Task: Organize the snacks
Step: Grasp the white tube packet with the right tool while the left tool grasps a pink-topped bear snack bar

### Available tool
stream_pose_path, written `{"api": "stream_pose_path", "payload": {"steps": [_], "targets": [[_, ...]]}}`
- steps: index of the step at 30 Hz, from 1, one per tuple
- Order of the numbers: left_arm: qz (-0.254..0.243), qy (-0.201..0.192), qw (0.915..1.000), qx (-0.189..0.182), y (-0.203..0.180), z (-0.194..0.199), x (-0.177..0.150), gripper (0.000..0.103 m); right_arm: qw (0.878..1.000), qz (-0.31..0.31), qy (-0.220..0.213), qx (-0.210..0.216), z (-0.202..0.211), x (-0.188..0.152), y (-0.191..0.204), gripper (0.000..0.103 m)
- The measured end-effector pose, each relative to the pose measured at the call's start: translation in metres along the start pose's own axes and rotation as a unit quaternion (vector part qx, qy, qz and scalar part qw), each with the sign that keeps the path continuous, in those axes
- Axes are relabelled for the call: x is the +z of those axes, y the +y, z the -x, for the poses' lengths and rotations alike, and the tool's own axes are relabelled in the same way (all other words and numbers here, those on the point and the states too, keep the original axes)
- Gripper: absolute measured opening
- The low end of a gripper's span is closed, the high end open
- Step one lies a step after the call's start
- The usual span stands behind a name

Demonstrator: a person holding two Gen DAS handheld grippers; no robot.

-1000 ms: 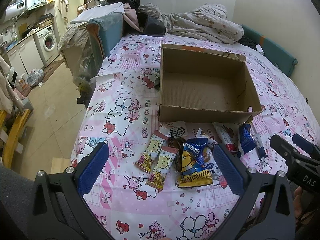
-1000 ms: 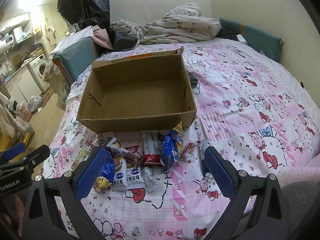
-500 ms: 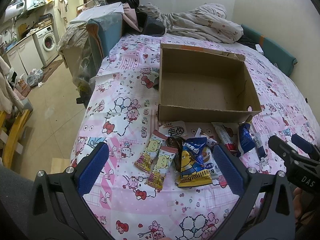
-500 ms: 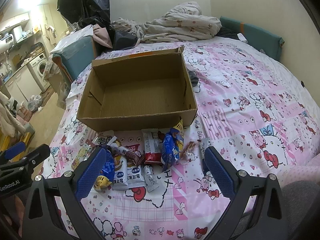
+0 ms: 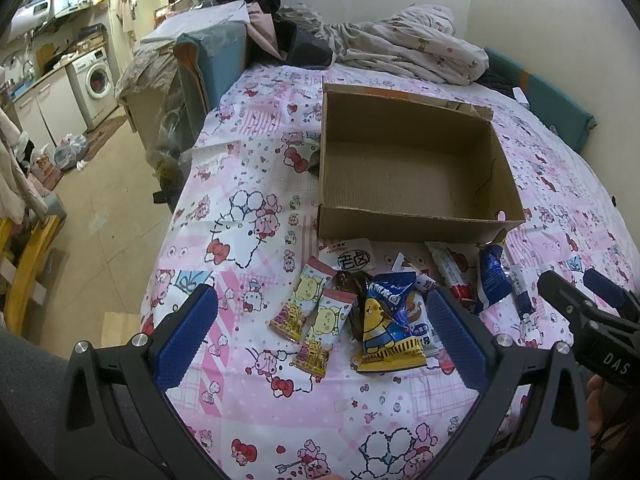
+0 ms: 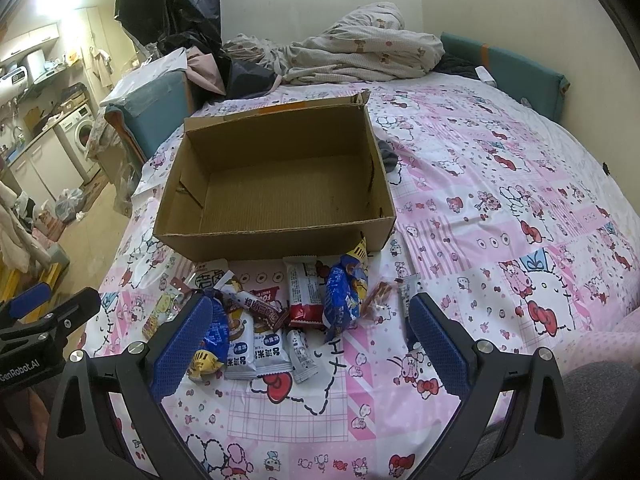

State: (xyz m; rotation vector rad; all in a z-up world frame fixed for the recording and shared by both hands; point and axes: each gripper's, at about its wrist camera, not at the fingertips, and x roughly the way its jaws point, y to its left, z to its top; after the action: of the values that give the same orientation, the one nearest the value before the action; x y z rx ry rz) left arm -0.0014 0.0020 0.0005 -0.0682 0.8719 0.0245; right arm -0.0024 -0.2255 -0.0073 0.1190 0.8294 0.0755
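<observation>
Hovering pre-grasp, nothing packed yet: left gripper (image 5: 320, 332) spread wide, empty, over 2 bear packets (image 5: 314, 320); snack pile (image 6: 280, 312) lies before the empty cardboard box (image 6: 276, 236); right gripper (image 6: 308, 340) wide, empty. Next: drop, pinch 1 packet, carry to box.

Pink cartoon-print bed (image 5: 248, 216), washing machine (image 5: 98, 78) beyond.
</observation>
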Motion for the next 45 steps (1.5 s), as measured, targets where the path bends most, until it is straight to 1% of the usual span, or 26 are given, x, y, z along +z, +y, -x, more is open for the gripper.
{"api": "stream_pose_path", "payload": {"steps": [14,17,18,19,20,21,22,24,25,26,27,29,30,32,33,34,35,36,37,39,40,41,43,45], "targets": [[0.0,0.001,1.0,0.002,-0.001,-0.003,-0.002,0.103,1.0,-0.007,0.008,0.006,-0.003,-0.001,-0.003,0.101],[0.001,0.009,1.0,-0.001,-0.001,-0.005,-0.003,0.103,1.0,-0.016,0.016,0.015,-0.005,0.0,-0.005,0.101],[0.002,0.011,0.9999,-0.001,0.0,-0.006,-0.003,0.103,0.999,-0.028,0.024,0.023,-0.007,0.001,-0.01,0.101],[0.004,0.012,0.9999,0.0,0.001,-0.006,-0.003,0.103,0.997,-0.056,0.038,0.039,-0.012,0.003,-0.02,0.101],[0.007,0.013,0.9999,0.001,0.002,-0.007,-0.004,0.103,0.995,-0.074,0.044,0.045,-0.014,0.004,-0.026,0.101],[0.01,0.014,0.9999,0.001,0.004,-0.007,-0.004,0.103,0.991,-0.106,0.057,0.049,-0.021,0.007,-0.041,0.101],[0.013,0.017,0.9998,0.001,0.005,-0.007,-0.004,0.103,0.989,-0.126,0.07,0.043,-0.027,0.01,-0.053,0.101],[0.021,0.024,0.9995,-0.002,0.008,-0.009,-0.004,0.103,0.982,-0.15,0.111,0.029,-0.044,0.017,-0.074,0.1],[0.025,0.027,0.9993,-0.004,0.009,-0.01,-0.003,0.103,0.977,-0.166,0.133,0.031,-0.054,0.02,-0.086,0.094],[0.028,0.029,0.9992,-0.005,0.01,-0.01,-0.003,0.103,0.971,-0.182,0.153,0.036,-0.063,0.021,-0.097,0.085],[0.031,0.031,0.999,-0.005,0.01,-0.011,-0.003,0.103,0.964,-0.197,0.174,0.036,-0.073,0.023,-0.107,0.081],[0.034,0.032,0.9989,-0.006,0.011,-0.011,-0.002,0.103,0.958,-0.201,0.204,0.027,-0.09,0.026,-0.12,0.072],[0.036,0.033,0.9988,-0.007,0.011,-0.011,-0.002,0.103,0.955,-0.192,0.225,0.01,-0.103,0.027,-0.125,0.07],[0.039,0.035,0.9986,-0.007,0.011,-0.012,-0.001,0.103,0.952,-0.177,0.25,-0.015,-0.118,0.027,-0.131,0.063],[0.041,0.036,0.9985,-0.007,0.012,-0.013,0.0,0.103,0.948,-0.163,0.272,-0.031,-0.13,0.025,-0.132,0.06],[0.042,0.038,0.9983,-0.007,0.013,-0.014,0.0,0.103,0.945,-0.157,0.286,-0.039,-0.138,0.023,-0.132,0.052],[0.044,0.043,0.9981,-0.006,0.014,-0.015,0.001,0.103,0.941,-0.151,0.299,-0.043,-0.145,0.022,-0.132,0.046],[0.047,0.05,0.9976,-0.007,0.016,-0.018,0.002,0.103,0.938,-0.14,0.313,-0.045,-0.154,0.018,-0.13,0.043],[0.052,0.057,0.997,-0.009,0.017,-0.021,0.003,0.103,0.936,-0.135,0.32,-0.047,-0.161,0.015,-0.129,0.038],[0.065,0.071,0.9953,-0.012,0.022,-0.025,0.004,0.103,0.935,-0.131,0.329,-0.037,-0.171,0.011,-0.126,0.032],[0.071,0.075,0.9945,-0.014,0.024,-0.026,0.003,0.103,0.935,-0.121,0.33,-0.041,-0.173,0.011,-0.124,0.02],[0.075,0.082,0.9937,-0.016,0.027,-0.028,0.003,0.103,0.936,-0.12,0.328,-0.042,-0.172,0.011,-0.124,0.016],[0.076,0.091,0.9929,-0.013,0.031,-0.031,0.003,0.103,0.94,-0.128,0.314,-0.033,-0.165,0.012,-0.123,0.016],[0.09,0.112,0.9895,-0.018,0.04,-0.037,0.001,0.103,0.946,-0.13,0.295,-0.021,-0.149,0.019,-0.118,0.016]]}}
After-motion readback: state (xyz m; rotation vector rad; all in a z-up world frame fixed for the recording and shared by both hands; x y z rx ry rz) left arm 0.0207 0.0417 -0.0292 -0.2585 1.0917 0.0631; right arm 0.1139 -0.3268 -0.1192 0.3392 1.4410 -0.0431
